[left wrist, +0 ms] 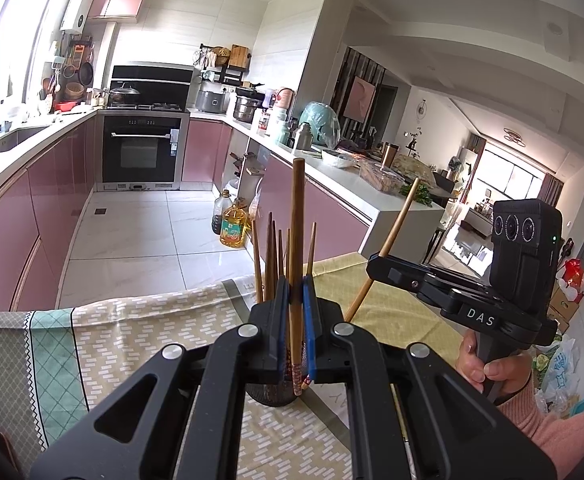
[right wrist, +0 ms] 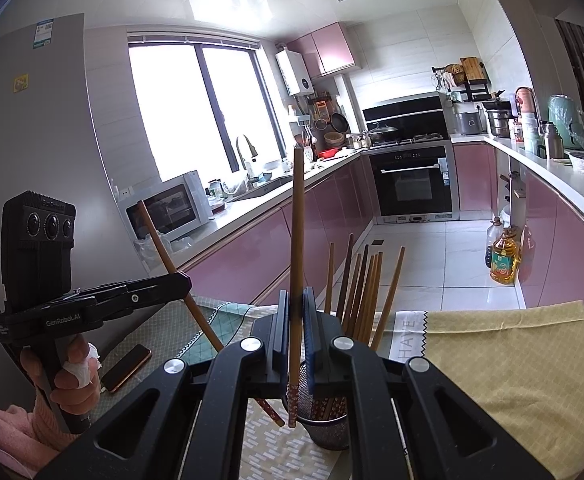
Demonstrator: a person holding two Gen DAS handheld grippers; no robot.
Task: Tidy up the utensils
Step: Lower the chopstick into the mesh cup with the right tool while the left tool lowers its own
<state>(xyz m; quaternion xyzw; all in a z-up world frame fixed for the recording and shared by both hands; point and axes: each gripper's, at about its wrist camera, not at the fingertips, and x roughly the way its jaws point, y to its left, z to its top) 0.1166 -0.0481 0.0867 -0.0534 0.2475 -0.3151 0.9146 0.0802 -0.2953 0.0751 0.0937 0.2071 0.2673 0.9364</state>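
Observation:
My left gripper (left wrist: 295,284) is shut on a wooden chopstick (left wrist: 297,220) that stands upright, its patterned lower end over a dark mesh holder (left wrist: 272,394). Several chopsticks (left wrist: 270,256) stand in that holder. In the right wrist view my right gripper (right wrist: 297,294) is shut on another upright chopstick (right wrist: 297,220), whose tip hangs beside the holder (right wrist: 328,428) full of chopsticks (right wrist: 364,292). Each view also shows the other gripper: the right gripper (left wrist: 374,261) with its tilted chopstick (left wrist: 398,220), and the left gripper (right wrist: 186,276) with its tilted chopstick (right wrist: 160,240).
The holder stands on a table under a yellow and green patterned cloth (right wrist: 512,360). A phone (right wrist: 126,368) lies on the cloth at the left. Past the table's far edge are tiled floor, oil bottles (right wrist: 502,258) and pink kitchen cabinets (left wrist: 52,192).

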